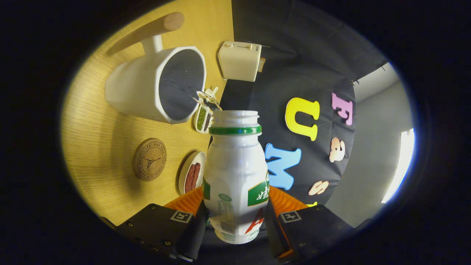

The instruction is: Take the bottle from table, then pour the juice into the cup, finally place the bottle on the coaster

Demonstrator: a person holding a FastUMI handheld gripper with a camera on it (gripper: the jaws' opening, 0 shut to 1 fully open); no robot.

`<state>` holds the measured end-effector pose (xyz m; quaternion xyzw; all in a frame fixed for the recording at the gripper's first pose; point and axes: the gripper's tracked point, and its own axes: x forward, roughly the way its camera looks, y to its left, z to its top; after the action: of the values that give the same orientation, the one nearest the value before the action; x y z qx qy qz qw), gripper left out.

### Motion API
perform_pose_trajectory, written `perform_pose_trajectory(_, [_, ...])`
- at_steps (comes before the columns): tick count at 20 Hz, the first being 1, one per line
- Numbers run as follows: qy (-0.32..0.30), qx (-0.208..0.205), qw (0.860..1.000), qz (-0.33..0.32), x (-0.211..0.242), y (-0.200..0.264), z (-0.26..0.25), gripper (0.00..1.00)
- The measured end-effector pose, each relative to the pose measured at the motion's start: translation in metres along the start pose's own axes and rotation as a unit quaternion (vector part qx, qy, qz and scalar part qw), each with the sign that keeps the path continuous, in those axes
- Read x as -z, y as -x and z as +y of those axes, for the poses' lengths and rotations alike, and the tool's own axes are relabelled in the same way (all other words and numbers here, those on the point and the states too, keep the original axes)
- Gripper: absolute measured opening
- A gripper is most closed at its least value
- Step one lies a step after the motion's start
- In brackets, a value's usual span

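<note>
My gripper [235, 206] is shut on a white bottle [235, 169] with a green neck ring and no cap; both fingers press on its lower body. The whole view is rolled sideways, so the bottle is tipped with its open mouth [235, 117] pointing toward the white cup [158, 84]. The cup has a dark inside and a wooden handle, and it stands on the wooden table [99, 136] just beyond the bottle's mouth. I cannot make out any juice flowing. A round cork coaster [149, 159] lies on the table beside the cup, to the side of the bottle.
A white toaster [240, 60] stands at the table's far edge by the black wall. A small dish with green and dark contents [203, 119] sits near the bottle's mouth. A plate with red strips [191, 173] lies beside the bottle's body.
</note>
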<state>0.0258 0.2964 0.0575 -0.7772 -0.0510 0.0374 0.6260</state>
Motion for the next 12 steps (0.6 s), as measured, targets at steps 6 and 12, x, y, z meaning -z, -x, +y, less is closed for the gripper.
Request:
perform_pose_trajectory(6, [0.013,0.002,1.000,0.003,-0.0008,0.0006,-0.0032,0.71])
perform_pose_trajectory(12, [0.026,0.002,1.000,0.005,-0.0012,0.0000,-0.0044,0.71])
